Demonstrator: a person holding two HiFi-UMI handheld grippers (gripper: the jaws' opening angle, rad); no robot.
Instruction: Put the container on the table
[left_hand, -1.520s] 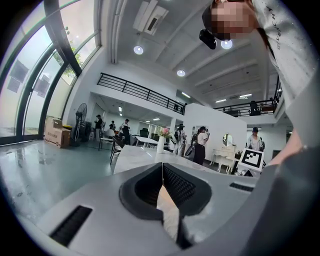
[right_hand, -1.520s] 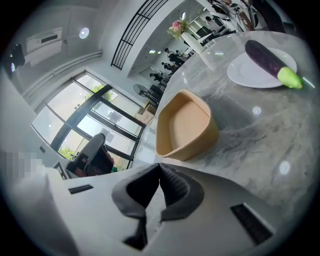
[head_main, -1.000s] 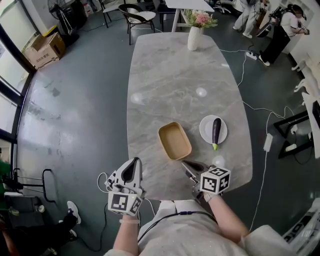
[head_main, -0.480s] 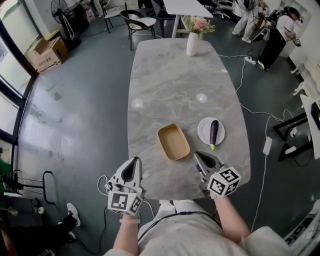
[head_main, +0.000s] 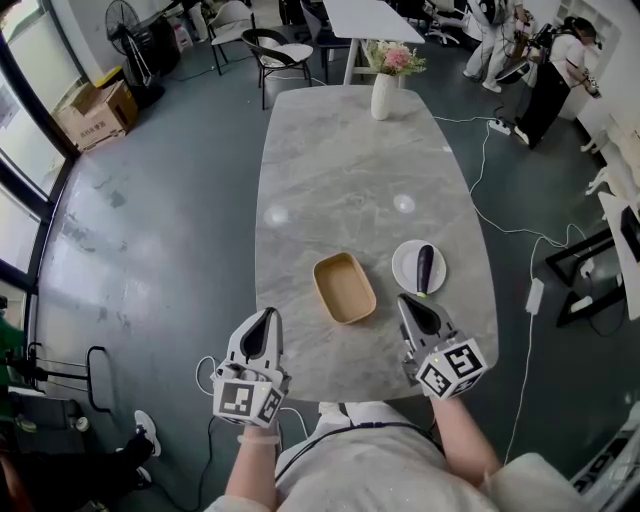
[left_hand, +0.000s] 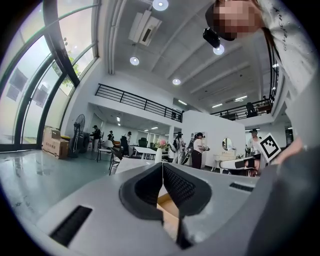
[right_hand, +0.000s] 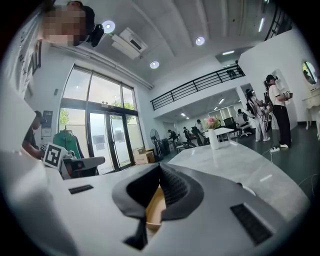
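A tan rectangular container (head_main: 345, 288) stands empty on the near part of the grey marble table (head_main: 340, 170). It also shows through the jaw gaps in the left gripper view as the container (left_hand: 167, 204), and in the right gripper view as the container (right_hand: 154, 202). My left gripper (head_main: 266, 320) hovers off the table's near left edge, shut with nothing held. My right gripper (head_main: 408, 304) is over the near right edge, right of the container and apart from it, shut and empty. In their own views the left gripper (left_hand: 162, 166) and the right gripper (right_hand: 160, 167) show pads meeting at the tips.
A white plate (head_main: 405, 272) with a dark eggplant (head_main: 424, 268) lies right of the container. A white vase of flowers (head_main: 383, 95) stands at the far end. Chairs (head_main: 275, 35), a cardboard box (head_main: 95, 110), floor cables (head_main: 520, 230) and people (head_main: 560, 60) surround the table.
My right gripper has risen and swung to the right, away from the container's near corner, rolling as it went. The left gripper has lifted slightly. The container has stayed in place.
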